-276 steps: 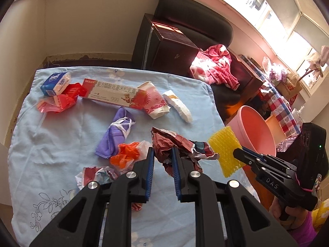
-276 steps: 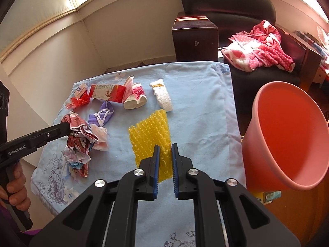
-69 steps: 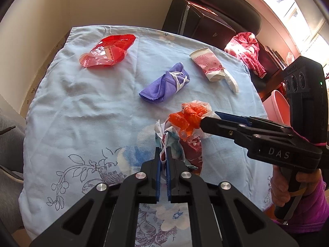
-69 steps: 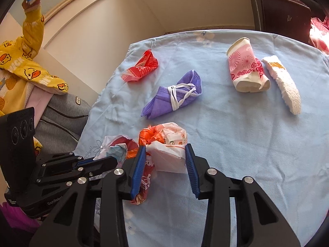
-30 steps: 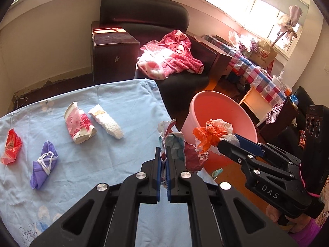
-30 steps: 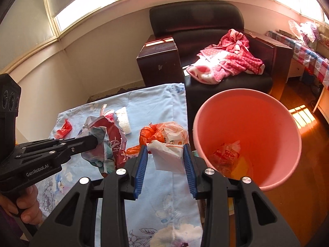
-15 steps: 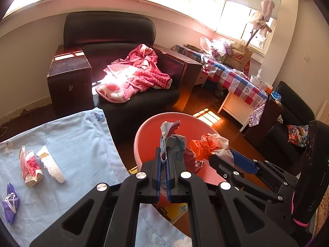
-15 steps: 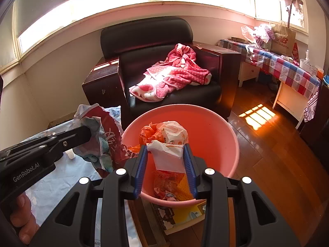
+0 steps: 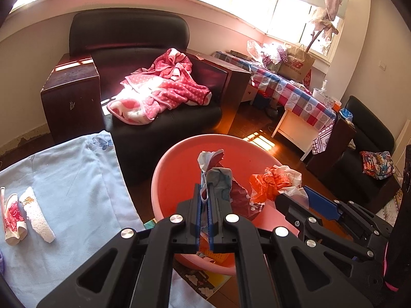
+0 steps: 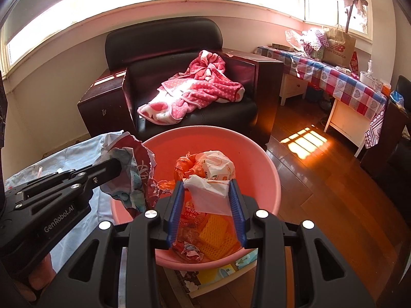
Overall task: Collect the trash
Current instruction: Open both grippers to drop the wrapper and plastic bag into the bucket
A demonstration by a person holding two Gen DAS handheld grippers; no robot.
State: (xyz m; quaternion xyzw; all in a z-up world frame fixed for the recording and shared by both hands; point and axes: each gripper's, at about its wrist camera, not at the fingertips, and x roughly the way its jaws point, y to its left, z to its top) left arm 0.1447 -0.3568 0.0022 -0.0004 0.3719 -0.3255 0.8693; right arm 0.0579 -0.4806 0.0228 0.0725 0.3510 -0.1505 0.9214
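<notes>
**Operator:** Right, left wrist view first. My left gripper [image 9: 204, 200] is clenched on the crumpled wrapper [image 9: 218, 177], pads nearly together with only a thin fold of it between them. The bundle stands up above the fingers, over the mouth of the pink basin [image 9: 164, 179]. On the blue tablecloth [image 9: 77, 174] I can see a pink paper cup [image 9: 11, 218] and a white foam strip [image 9: 36, 215] lying side by side.

**Observer:** How does that wrapper behave?

**Operator:** Light and limp, I'd judge. It is thin crinkly film, so it should drop freely once I let go, though a fold could cling to the ribbed pads. Pinching a bunched edge, as now, looks right.

**Observer:** And the other side?

**Operator:** Right wrist view. My right gripper [image 10: 206, 192] is grasping the plastic bag wad [image 10: 213, 177], orange and white, with the jaws standing about half apart because the wad is bulky. It hangs directly above the basin, where a yellow mesh sleeve [image 10: 215, 233] and a printed packet [image 10: 190, 218] already lie at the bottom. The left gripper shows at the left, its wrapper above the basin's near-left rim.

**Observer:** Any handling risk?

**Operator:** Soft, springy, almost weightless. It may puff out on release and catch a finger. Gripping across its thickest part holds it securely.
</notes>
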